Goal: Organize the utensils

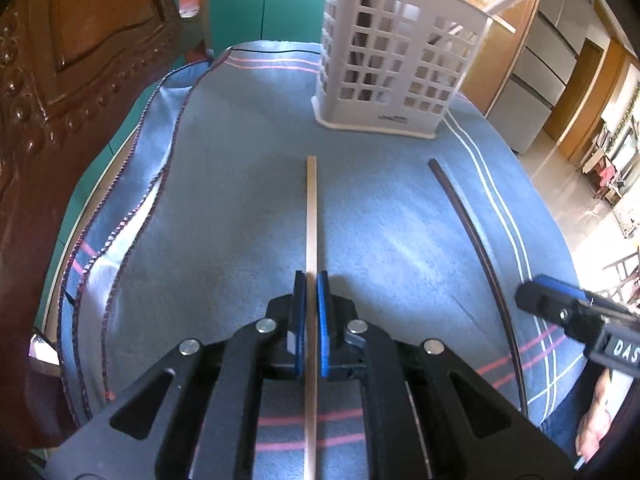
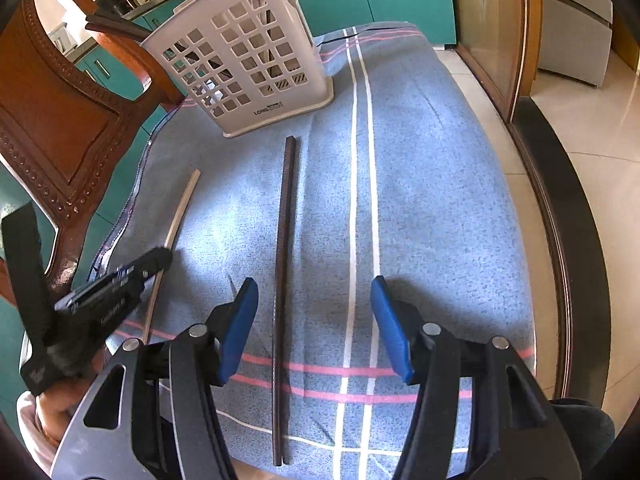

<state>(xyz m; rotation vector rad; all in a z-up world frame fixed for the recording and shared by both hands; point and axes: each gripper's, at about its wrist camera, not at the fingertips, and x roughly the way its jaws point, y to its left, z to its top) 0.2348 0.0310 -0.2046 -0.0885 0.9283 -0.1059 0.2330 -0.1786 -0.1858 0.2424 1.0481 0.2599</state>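
The left gripper [image 1: 311, 280] is clenched on the pale chopstick [image 1: 311, 216], its blue pads pinching the stick partway along its length while the stick lies flat on the blue cloth [image 1: 240, 200]. From the jaws the stick runs toward twelve o'clock, its far end stopping short of the white slotted holder [image 1: 396, 56], and its near end passes back under the gripper toward six o'clock.

The right gripper [image 2: 314, 308] is released, jaws wide apart and low over the cloth. The dark chopstick [image 2: 284, 260] lies between the pads but nearer the left one, touching neither, and it points at twelve o'clock toward the holder [image 2: 240, 52].

Judging by this, the step in hand is the pickup of the pale stick, with the grasp made and the lift not yet begun. The next move likely calls for raising it clear of the cloth, tilting it upright, and lowering it through the holder's open top, where other sticks already lean out.

Around the scene, a carved wooden chair [image 1: 60, 120] stands at nine o'clock of the left gripper, close to the table edge. The cloth is rumpled on that side. In the left wrist view the right gripper [image 1: 560, 312] sits at three o'clock, well apart from the pale stick, so nothing appears to block the lift itself.
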